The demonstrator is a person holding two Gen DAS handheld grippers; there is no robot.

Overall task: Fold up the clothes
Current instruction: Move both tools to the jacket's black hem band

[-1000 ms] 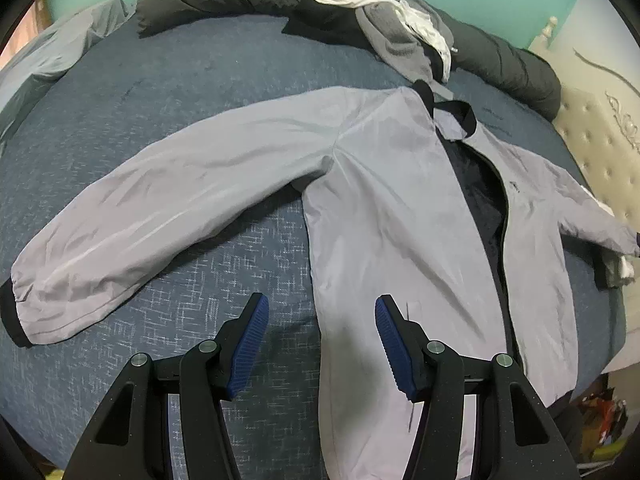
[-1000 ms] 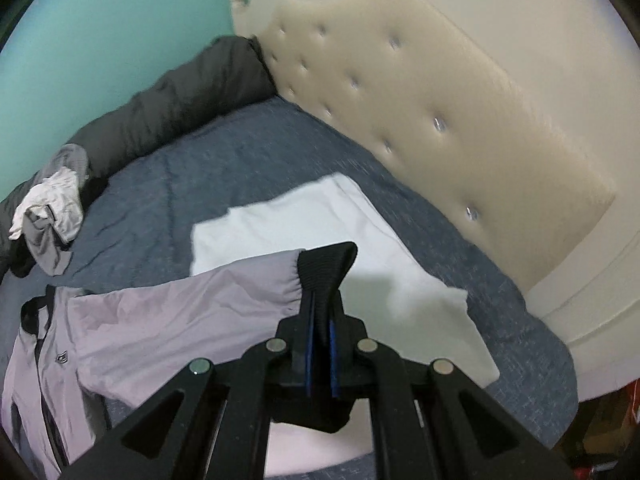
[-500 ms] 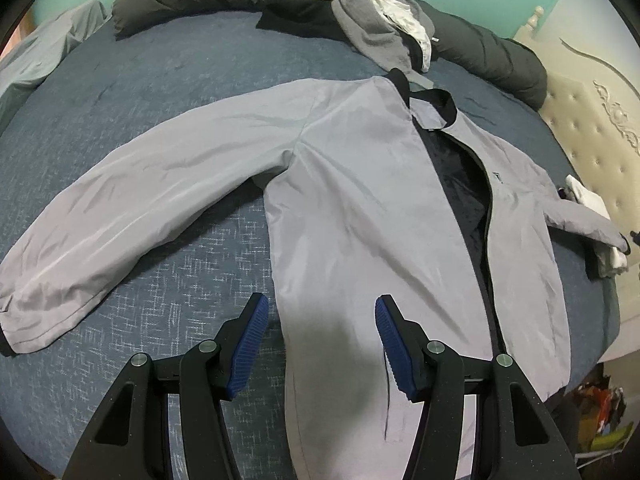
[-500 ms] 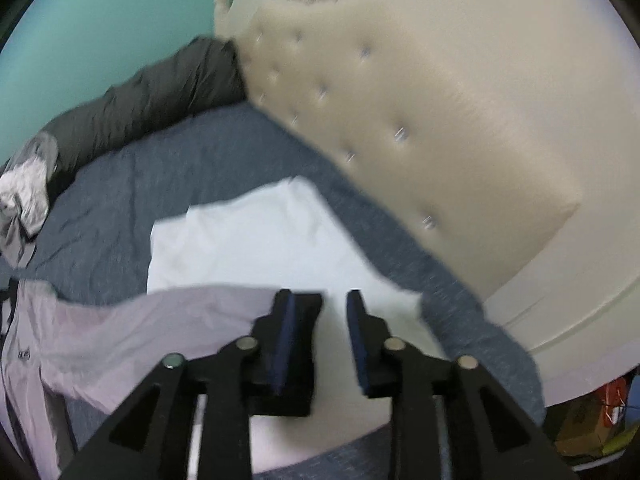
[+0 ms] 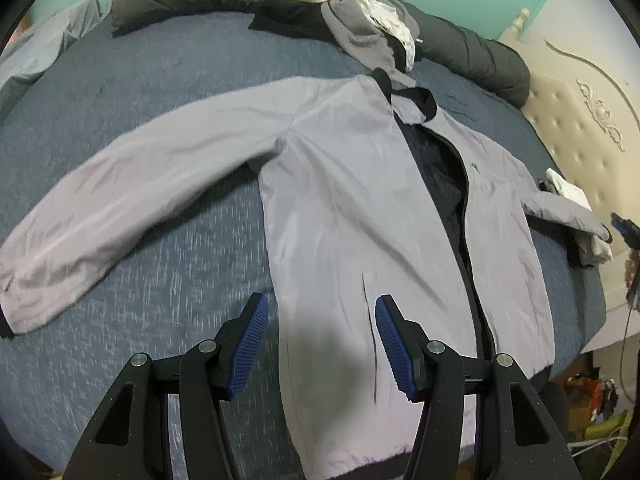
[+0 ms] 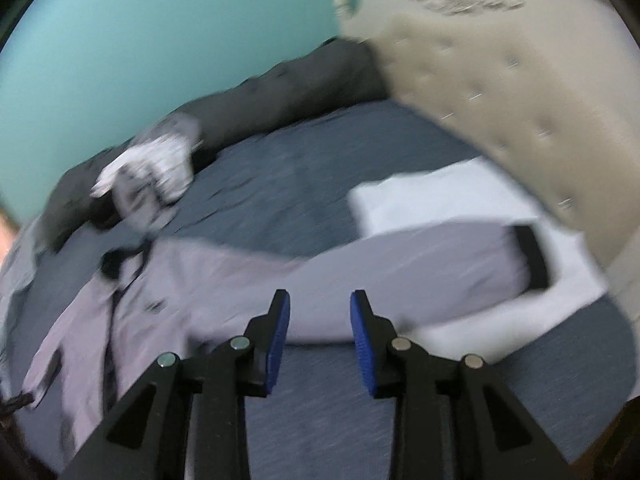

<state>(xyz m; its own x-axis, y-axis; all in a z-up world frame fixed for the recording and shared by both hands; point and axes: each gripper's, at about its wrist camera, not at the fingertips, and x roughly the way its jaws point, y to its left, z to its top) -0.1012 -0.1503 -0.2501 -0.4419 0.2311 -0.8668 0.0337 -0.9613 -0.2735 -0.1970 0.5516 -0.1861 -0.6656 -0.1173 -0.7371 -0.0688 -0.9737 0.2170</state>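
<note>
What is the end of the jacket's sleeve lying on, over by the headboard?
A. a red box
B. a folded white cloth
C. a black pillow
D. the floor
B: the sleeve ends in a black cuff that rests on the folded white cloth, beside the headboard.

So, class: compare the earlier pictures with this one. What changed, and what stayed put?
The right tool let go of the jacket's black cuff; its jaws have just been opening, nothing between them, and it pulled back. The sleeve now lies across the white folded cloth. The left tool stays open and empty above the jacket.
</note>
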